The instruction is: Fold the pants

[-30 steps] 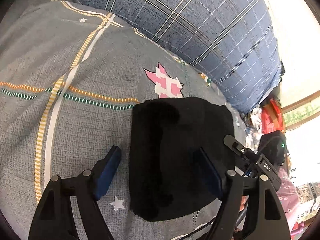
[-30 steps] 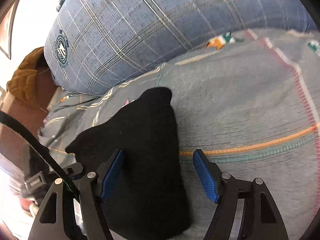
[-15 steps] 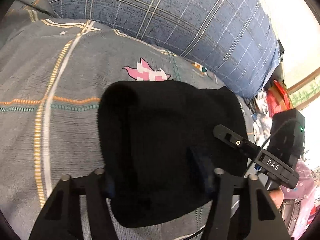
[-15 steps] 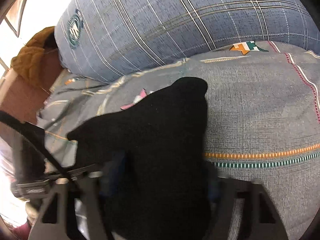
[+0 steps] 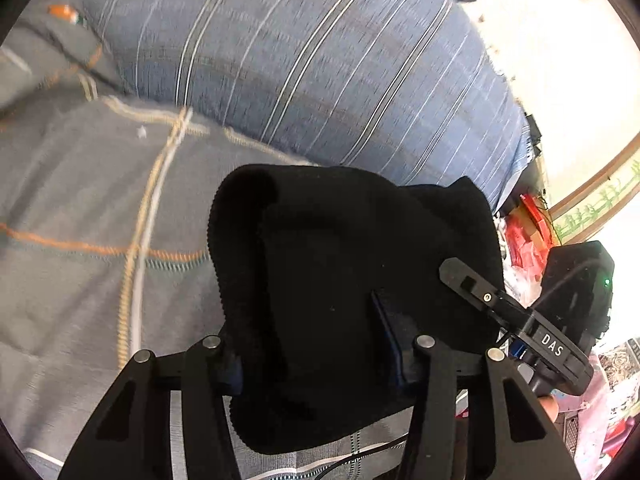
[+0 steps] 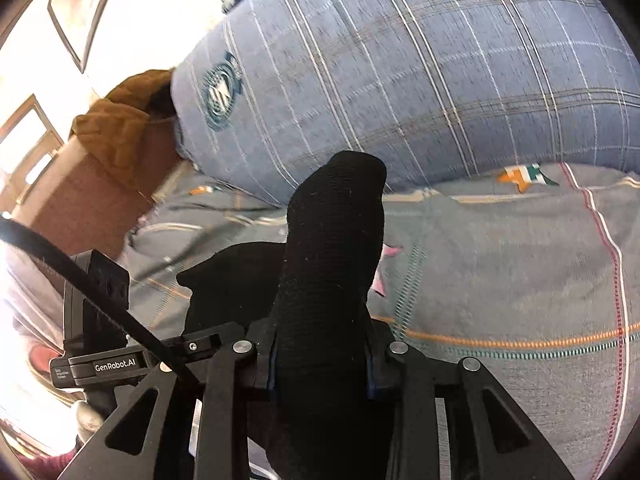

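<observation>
The black folded pants (image 5: pixel 340 280) are lifted above the grey patterned bedspread (image 5: pixel 80 208). My left gripper (image 5: pixel 312 364) is shut on one thick end of the bundle, the cloth bulging over its fingers. My right gripper (image 6: pixel 320 364) is shut on the other end, which stands up as a black roll (image 6: pixel 332 248) between its jaws. The right gripper's body (image 5: pixel 532 336) shows at the right of the left wrist view, and the left gripper's body (image 6: pixel 100 364) at the left of the right wrist view.
A large blue plaid pillow (image 5: pixel 320 64) lies along the back of the bed; it also shows in the right wrist view (image 6: pixel 400 80). A brown garment (image 6: pixel 120 128) hangs on a wooden headboard (image 6: pixel 76 200) at the left. Red clutter (image 5: pixel 528 228) sits beyond the bed's right edge.
Both grippers went from open around the pants to shut on them. The bundle has risen off the bedspread and both views have tilted up toward the pillow.
</observation>
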Demonstrator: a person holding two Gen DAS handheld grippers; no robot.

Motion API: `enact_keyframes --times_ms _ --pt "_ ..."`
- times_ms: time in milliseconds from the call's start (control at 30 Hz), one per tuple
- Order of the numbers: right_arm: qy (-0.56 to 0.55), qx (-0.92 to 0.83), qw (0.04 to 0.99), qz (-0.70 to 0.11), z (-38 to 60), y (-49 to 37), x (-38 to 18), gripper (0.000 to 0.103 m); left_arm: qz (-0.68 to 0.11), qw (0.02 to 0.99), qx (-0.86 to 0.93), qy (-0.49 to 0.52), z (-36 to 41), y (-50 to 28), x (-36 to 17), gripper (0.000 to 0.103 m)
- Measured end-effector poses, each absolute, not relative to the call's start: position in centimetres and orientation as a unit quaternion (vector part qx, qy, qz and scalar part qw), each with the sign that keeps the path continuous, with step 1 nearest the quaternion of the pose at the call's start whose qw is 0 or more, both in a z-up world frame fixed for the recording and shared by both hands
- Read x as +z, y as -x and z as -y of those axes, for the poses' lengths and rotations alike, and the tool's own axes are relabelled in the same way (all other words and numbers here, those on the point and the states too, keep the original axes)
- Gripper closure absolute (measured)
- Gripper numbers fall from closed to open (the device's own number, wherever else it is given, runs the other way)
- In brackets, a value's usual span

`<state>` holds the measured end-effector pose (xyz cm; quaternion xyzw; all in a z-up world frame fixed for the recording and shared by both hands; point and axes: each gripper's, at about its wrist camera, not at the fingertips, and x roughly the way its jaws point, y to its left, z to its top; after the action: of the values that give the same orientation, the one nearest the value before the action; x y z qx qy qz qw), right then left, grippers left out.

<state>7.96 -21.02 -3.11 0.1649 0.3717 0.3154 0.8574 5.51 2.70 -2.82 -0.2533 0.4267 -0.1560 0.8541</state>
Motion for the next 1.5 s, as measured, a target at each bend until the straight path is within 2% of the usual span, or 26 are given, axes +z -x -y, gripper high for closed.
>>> enact_keyframes --times_ms 300,1000,1267,1367,1433,1500 --pt "-0.18 0.33 0.854 -0.359 18.3 -10.4 -1.5 0.07 -0.415 0.865 -0.128 0.249 -5.6 -8.6 -0.8 0.054" --pt "-0.193 0.303 0.837 -0.412 15.2 -17.1 -6.4 0.07 -0.457 0.851 -0.091 0.243 -8.1 -14.6 -5.6 0.054" --pt "-0.192 0.289 0.83 -0.438 14.9 -18.6 -9.3 0.07 -0.483 0.832 -0.084 0.26 -8.6 -15.9 -9.2 0.054" --pt "-0.188 0.281 0.829 -0.445 15.0 -18.7 -10.5 0.07 -0.485 0.827 -0.08 0.274 -9.1 -15.8 -10.8 0.051" --pt "-0.187 0.277 0.83 -0.446 15.0 -18.7 -11.0 0.069 -0.485 0.821 -0.083 0.289 -9.5 -15.6 -11.5 0.045" --pt "-0.185 0.272 0.831 -0.449 15.1 -18.7 -11.6 0.06 -0.487 0.811 -0.084 0.314 -10.2 -15.2 -12.3 0.039"
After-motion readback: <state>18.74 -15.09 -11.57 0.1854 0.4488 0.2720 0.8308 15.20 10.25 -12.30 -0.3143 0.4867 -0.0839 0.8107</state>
